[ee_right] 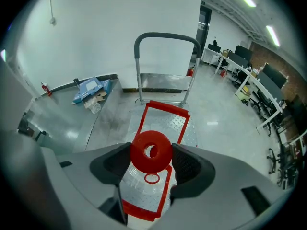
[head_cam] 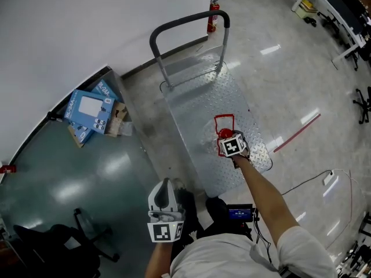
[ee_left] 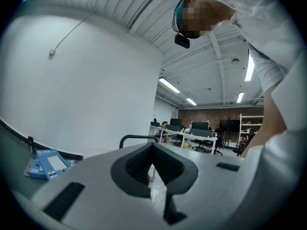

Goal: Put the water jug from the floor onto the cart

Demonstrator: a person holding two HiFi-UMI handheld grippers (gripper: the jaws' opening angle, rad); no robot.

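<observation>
The water jug (head_cam: 224, 121) is clear plastic with a red frame and a red cap (ee_right: 151, 151). It stands upright over the near right part of the cart's diamond-plate deck (head_cam: 194, 106); I cannot tell whether it rests on the deck. My right gripper (head_cam: 225, 135) is shut on the jug's cap and neck from above, as the right gripper view (ee_right: 151, 153) also shows. My left gripper (head_cam: 166, 184) is held close to my body, off the cart's near left corner, shut and holding nothing. In its own view the left gripper (ee_left: 152, 150) points level toward the cart handle (ee_left: 136, 138).
The cart's grey push handle (head_cam: 188, 22) rises at its far end near the white wall. Blue boxes (head_cam: 87, 112) and cardboard lie by the wall at left. A fire extinguisher (head_cam: 213, 13), a black chair (head_cam: 64, 242), red floor tape (head_cam: 295, 133), a cable (head_cam: 327, 178) and desks (head_cam: 336, 10) surround it.
</observation>
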